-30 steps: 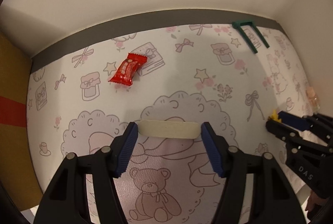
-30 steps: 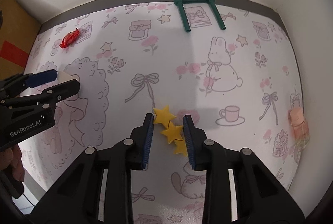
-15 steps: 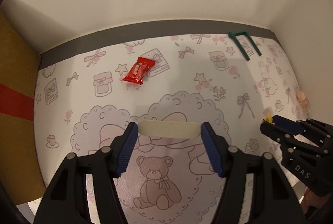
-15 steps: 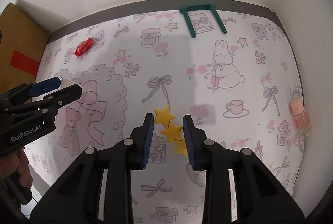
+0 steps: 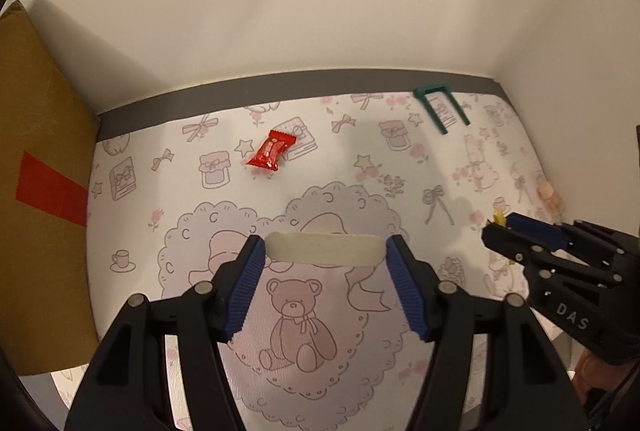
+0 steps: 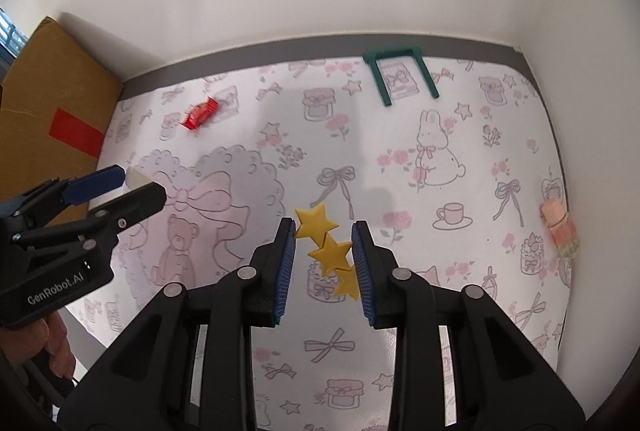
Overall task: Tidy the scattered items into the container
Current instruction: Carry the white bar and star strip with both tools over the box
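Both loads are lifted over the mat [image 5: 192,199]: my left tongs [image 5: 324,255] clamp a white bar [image 5: 323,249], my right [image 6: 324,247] pinch yellow stars [image 6: 326,251]. Next I carry them left to the box [image 5: 40,135], probably the container.

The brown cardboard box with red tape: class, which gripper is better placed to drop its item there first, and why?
Left. The left gripper, clamping the white oblong bar, sits beside the brown cardboard box. The right gripper, holding the yellow star strip, is farther across the patterned mat.
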Demonstrator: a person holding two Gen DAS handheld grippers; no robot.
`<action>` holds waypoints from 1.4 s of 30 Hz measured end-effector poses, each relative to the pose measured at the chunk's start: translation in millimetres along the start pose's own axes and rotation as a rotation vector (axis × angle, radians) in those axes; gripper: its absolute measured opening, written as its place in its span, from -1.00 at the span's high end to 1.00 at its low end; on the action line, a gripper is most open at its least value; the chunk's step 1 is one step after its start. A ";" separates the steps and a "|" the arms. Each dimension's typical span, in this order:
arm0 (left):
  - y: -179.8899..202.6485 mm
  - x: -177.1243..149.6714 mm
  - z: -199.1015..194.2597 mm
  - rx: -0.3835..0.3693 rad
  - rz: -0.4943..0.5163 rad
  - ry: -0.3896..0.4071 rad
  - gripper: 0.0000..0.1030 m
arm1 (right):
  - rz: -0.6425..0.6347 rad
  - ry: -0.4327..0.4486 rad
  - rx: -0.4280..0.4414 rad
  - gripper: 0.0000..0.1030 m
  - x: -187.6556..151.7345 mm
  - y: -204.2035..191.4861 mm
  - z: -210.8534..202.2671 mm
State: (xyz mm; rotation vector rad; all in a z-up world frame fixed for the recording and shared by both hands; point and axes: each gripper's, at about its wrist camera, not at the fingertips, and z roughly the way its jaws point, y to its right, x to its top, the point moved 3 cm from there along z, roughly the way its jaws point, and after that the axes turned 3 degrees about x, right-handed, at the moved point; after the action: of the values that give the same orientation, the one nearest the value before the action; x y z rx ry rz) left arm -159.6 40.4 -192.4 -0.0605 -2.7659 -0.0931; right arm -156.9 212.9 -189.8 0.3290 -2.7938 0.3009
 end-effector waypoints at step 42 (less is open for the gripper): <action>-47.0 54.7 -173.3 -0.044 -0.082 0.322 -0.19 | -0.200 0.265 0.040 0.42 67.3 -116.3 -138.5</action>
State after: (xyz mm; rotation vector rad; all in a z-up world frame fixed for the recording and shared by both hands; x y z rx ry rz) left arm -150.1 -17.4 -14.1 0.0525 -2.4447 -0.1700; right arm -150.5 122.7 -19.3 0.5327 -2.4753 0.3276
